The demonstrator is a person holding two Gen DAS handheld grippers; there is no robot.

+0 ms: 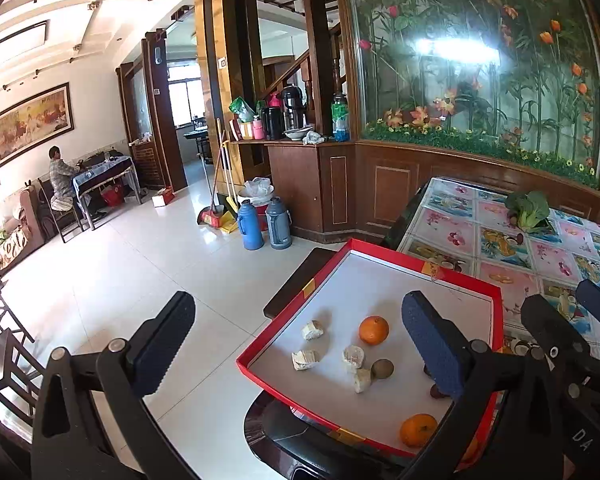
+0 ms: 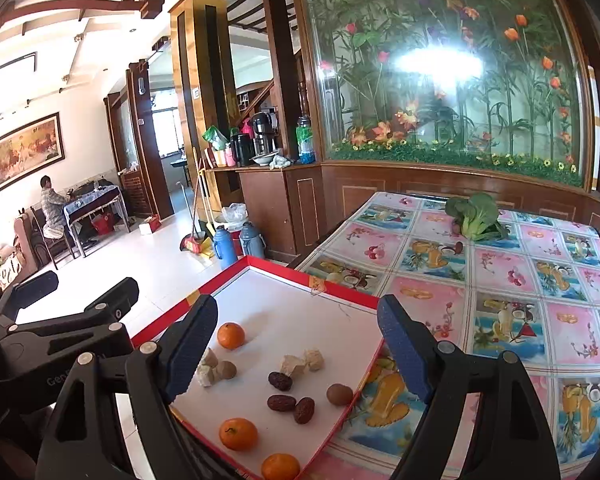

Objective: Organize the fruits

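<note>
A red-rimmed white tray (image 2: 260, 266) sits at the table's left end; it also shows in the left wrist view (image 1: 380, 248). In it lie oranges (image 2: 231, 335) (image 2: 238, 434) (image 2: 280, 466), three dark dates (image 2: 281, 403), two brown round fruits (image 2: 339, 394), and several pale chunks (image 2: 302, 361). The left wrist view shows an orange (image 1: 374, 330), a second orange (image 1: 418, 430) and pale chunks (image 1: 312, 330). My right gripper (image 2: 296, 352) is open and empty above the tray. My left gripper (image 1: 296, 344) is open and empty over the tray's left edge.
A flowered tablecloth (image 2: 500, 280) covers the table. A leafy green vegetable (image 2: 474, 216) lies at the far side. Two thermos flasks (image 1: 264, 222) stand on the tiled floor by a wooden cabinet. A person sits at a far table (image 1: 60, 180).
</note>
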